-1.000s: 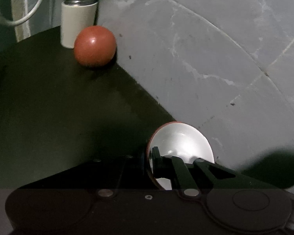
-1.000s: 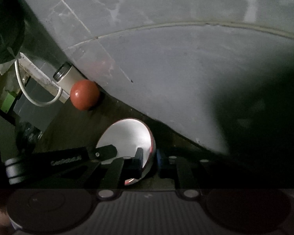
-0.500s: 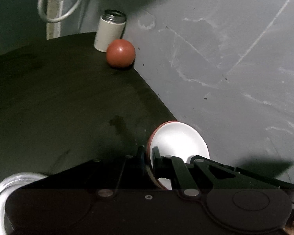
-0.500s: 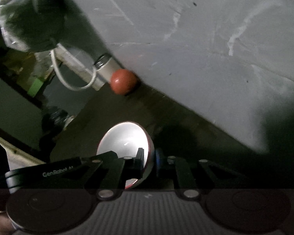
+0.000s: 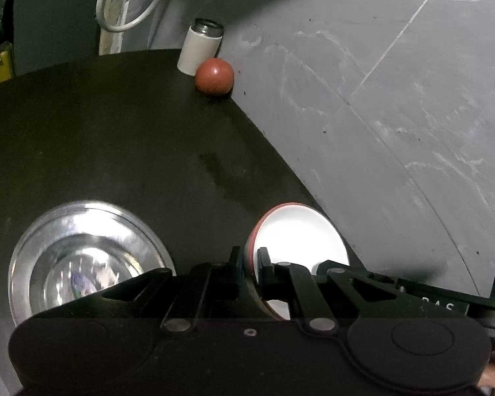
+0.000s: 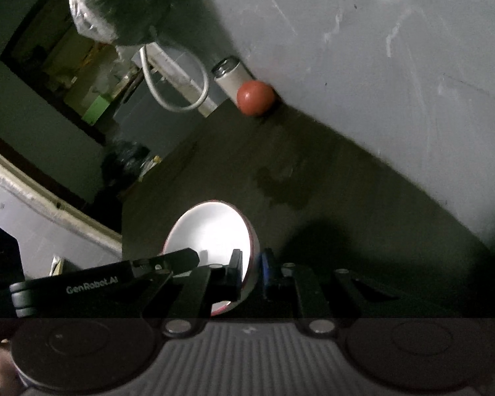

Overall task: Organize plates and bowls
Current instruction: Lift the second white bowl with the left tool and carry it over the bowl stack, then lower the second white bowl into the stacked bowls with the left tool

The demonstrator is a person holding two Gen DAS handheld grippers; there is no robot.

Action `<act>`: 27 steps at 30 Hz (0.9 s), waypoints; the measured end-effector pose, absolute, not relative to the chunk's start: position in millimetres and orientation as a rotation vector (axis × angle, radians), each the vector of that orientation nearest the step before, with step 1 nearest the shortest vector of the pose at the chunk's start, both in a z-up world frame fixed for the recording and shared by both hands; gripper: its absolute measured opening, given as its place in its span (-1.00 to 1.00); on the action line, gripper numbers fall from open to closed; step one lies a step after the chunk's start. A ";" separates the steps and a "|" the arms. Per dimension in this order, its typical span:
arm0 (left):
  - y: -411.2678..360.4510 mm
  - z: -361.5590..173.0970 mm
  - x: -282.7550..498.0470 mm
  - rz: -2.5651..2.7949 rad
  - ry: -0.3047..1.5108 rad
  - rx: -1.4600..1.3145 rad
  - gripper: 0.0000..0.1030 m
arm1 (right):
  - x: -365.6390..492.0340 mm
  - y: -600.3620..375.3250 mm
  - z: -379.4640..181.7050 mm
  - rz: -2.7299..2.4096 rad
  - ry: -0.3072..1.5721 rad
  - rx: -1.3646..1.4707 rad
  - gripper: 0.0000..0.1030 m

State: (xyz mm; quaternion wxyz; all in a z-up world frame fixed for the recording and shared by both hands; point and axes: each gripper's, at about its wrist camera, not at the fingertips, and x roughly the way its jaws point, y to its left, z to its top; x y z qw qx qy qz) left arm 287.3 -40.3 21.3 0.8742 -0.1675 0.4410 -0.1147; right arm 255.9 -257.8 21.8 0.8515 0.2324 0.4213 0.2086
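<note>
White-lined bowl (image 5: 297, 231) held off the dark surface (image 5: 115, 138) by both grippers, not yet set down

The red-rimmed bowl is pinched at its rim from two sides: the jaws of the left gripper (image 5: 250, 265) are pressed onto one edge and those of the right gripper (image 6: 251, 265) onto the opposite edge, one finger inside and one outside each. A steel plate (image 5: 82, 257) lies on the surface just to the left of the bowl, in the left wrist view. Far beyond the bowl, against the grey wall (image 5: 396, 99), a red ball (image 5: 214, 76) rests touching a white canister (image 5: 199, 49). The task is judged to be in an early or middle stage: one bowl is in transit, the plate is perhaps its destination, and no finished stack is visible.
</note>
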 end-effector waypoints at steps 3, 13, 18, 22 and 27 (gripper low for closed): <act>-40.1 19.8 278.0 -0.236 0.926 -0.349 -0.84 | 244.8 -256.3 21.4 0.449 0.895 0.468 -0.75; -41.8 24.3 256.0 -0.251 0.926 -0.337 -0.84 | 221.4 -257.4 23.9 0.490 0.919 0.424 -0.73; -45.7 21.3 247.1 -0.271 0.941 -0.339 -0.84 | 210.5 -262.2 20.4 0.509 0.948 0.404 -0.73; -47.0 16.1 240.5 -0.277 0.958 -0.350 -0.84 | 202.7 -266.9 17.4 0.516 0.966 0.405 -0.73; -47.8 11.3 235.1 -0.282 0.977 -0.350 -0.84 | 195.5 -269.4 14.2 0.523 0.984 0.397 -0.72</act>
